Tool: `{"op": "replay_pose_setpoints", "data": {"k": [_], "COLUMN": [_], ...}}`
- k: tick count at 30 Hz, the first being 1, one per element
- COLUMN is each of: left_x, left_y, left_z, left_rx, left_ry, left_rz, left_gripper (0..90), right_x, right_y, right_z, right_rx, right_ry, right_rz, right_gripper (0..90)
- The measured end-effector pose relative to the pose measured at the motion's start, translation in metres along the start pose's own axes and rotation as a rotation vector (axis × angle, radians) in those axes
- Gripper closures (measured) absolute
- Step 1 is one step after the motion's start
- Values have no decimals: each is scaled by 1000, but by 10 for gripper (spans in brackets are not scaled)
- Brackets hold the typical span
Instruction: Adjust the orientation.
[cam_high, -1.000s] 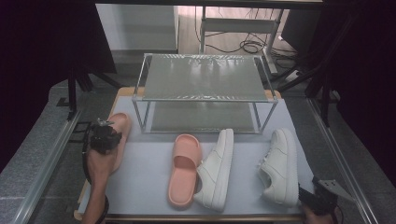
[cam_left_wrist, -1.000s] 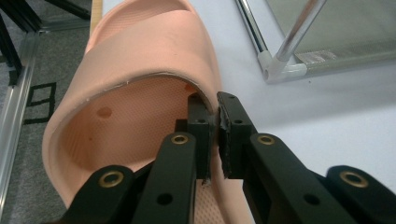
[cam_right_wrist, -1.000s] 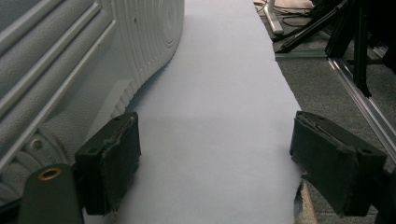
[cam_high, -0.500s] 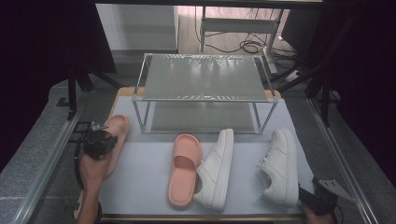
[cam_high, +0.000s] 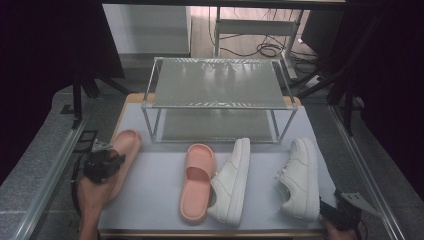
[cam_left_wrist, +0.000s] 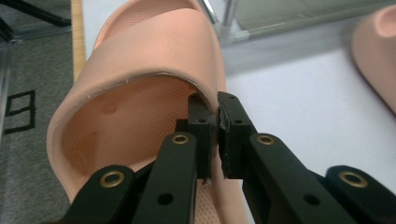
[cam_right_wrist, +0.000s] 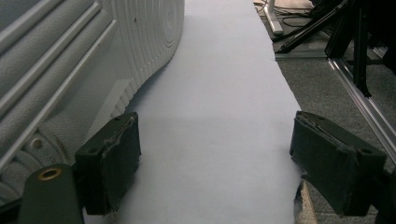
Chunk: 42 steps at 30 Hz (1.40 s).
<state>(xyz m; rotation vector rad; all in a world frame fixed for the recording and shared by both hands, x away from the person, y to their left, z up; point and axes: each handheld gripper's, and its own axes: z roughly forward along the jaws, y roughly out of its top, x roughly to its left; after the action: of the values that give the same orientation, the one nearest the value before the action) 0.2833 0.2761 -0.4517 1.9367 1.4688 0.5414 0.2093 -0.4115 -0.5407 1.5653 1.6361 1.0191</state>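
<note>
My left gripper (cam_high: 102, 162) is shut on the right edge of a pink slipper (cam_high: 126, 144) at the mat's left side. In the left gripper view my gripper (cam_left_wrist: 218, 128) pinches the slipper (cam_left_wrist: 140, 70) where its strap meets the sole rim. A second pink slipper (cam_high: 197, 180) lies mid-mat, and its edge (cam_left_wrist: 376, 51) is seen at the right of that view. Beside it lie a white sneaker (cam_high: 231, 179) on its side and another white sneaker (cam_high: 300, 176). My right gripper (cam_high: 340, 214) rests open at the front right corner; between its jaws (cam_right_wrist: 215, 158) is bare mat, with the sneaker's ribbed sole (cam_right_wrist: 70, 70) to the left.
A two-shelf metal rack (cam_high: 217, 90) stands at the back of the pale mat (cam_high: 150, 200). Metal rails (cam_high: 50, 175) run along both table sides, with grey carpet beyond. Cables lie on the floor behind the rack.
My left gripper has drawn the pink slipper slightly back toward the person and to the left. The right gripper has stayed put.
</note>
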Motion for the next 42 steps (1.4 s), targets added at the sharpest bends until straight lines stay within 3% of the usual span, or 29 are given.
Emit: {"op": "replay_pose_setpoints", "data": {"k": [13, 24, 33, 42], "left_x": [-24, -49, -69, -80], "left_y": [-17, -16, -5, 5], "left_z": [-18, -21, -2, 14], "left_rx": [-35, -64, -80, -84], "left_ry": [-69, -138, -180, -186], "left_rz": [22, 59, 70, 74], "left_gripper": [845, 845, 845, 845], "right_x": [0, 0, 0, 0], "right_y": [0, 0, 0, 0], "right_z": [0, 0, 0, 0], "right_rx": [-1, -1, -1, -1], "right_ry": [0, 0, 0, 0], "right_rz": [1, 1, 1, 1], "right_gripper": [161, 161, 161, 161]}}
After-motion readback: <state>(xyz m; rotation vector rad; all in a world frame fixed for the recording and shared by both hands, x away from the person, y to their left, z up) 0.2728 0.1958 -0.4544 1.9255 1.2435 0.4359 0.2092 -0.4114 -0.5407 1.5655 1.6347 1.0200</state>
